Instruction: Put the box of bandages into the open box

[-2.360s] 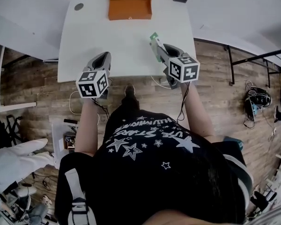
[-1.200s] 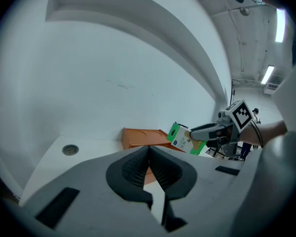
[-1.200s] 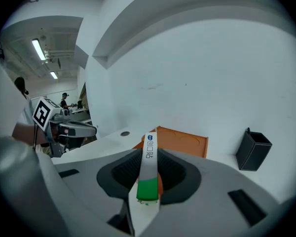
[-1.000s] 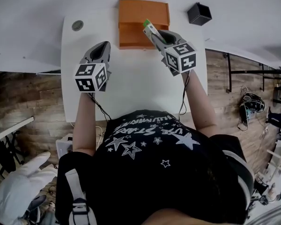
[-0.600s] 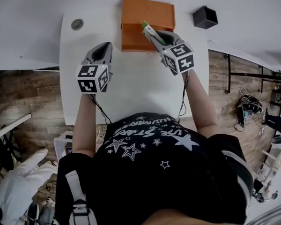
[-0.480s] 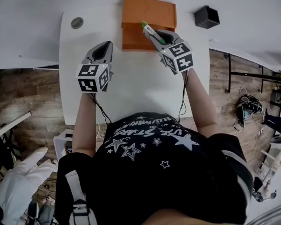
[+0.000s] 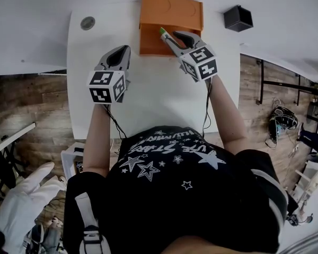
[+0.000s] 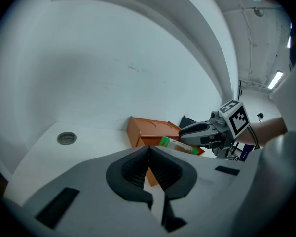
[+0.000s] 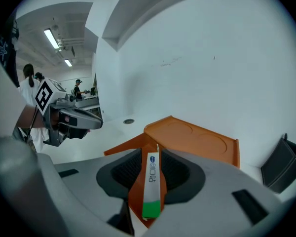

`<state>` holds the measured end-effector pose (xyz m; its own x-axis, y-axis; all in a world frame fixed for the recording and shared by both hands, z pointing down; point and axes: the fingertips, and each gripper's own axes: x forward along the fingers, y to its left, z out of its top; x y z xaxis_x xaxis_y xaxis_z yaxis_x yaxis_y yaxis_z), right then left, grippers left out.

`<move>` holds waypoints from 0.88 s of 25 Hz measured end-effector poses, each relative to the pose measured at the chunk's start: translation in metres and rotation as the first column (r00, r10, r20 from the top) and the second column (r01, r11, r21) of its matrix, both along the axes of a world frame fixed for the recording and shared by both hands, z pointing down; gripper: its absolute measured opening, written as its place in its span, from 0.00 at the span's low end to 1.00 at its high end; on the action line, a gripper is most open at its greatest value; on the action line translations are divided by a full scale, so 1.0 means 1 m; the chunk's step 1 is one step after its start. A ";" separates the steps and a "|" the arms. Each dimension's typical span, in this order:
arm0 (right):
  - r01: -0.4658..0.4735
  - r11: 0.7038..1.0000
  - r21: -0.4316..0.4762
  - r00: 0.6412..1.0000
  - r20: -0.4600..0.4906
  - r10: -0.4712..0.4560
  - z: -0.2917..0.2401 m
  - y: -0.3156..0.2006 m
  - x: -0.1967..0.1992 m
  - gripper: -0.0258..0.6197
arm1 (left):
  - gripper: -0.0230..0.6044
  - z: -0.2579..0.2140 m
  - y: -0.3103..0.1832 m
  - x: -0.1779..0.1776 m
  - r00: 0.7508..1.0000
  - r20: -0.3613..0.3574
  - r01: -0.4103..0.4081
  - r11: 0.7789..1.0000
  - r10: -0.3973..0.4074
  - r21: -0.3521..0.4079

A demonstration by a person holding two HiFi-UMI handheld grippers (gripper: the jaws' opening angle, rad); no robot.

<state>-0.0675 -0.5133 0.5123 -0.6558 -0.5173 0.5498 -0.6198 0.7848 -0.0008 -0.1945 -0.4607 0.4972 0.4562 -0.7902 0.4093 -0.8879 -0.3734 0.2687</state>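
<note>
The open orange box (image 7: 171,10) stands at the far middle of the white table (image 7: 148,102), its lid leaning back. My right gripper (image 7: 174,38) is shut on the slim white and green box of bandages (image 7: 164,34) and holds it over the orange box's front edge. In the right gripper view the box of bandages (image 9: 152,181) stands on edge between the jaws, with the orange box (image 9: 197,141) right behind it. My left gripper (image 7: 120,52) hovers to the left of the orange box, jaws shut on nothing. The left gripper view shows the box of bandages (image 8: 180,145) in the right gripper (image 8: 203,131) at the orange box (image 8: 150,131).
A black cube container (image 7: 238,18) sits at the table's far right, also in the right gripper view as a black container (image 9: 282,169). A round cable grommet (image 7: 87,23) is set in the far left corner. White wall rises behind the table; wooden floor lies on both sides.
My right gripper has carried the box of bandages forward from the table's near edge to the orange box's front edge. The left gripper moved forward beside it, still shut.
</note>
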 end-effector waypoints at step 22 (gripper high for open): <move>-0.158 0.985 0.065 0.983 0.107 0.150 -0.039 0.046 0.061 0.22 | 0.07 -0.034 0.034 0.018 1.000 0.011 0.000 0.999 -0.001 0.051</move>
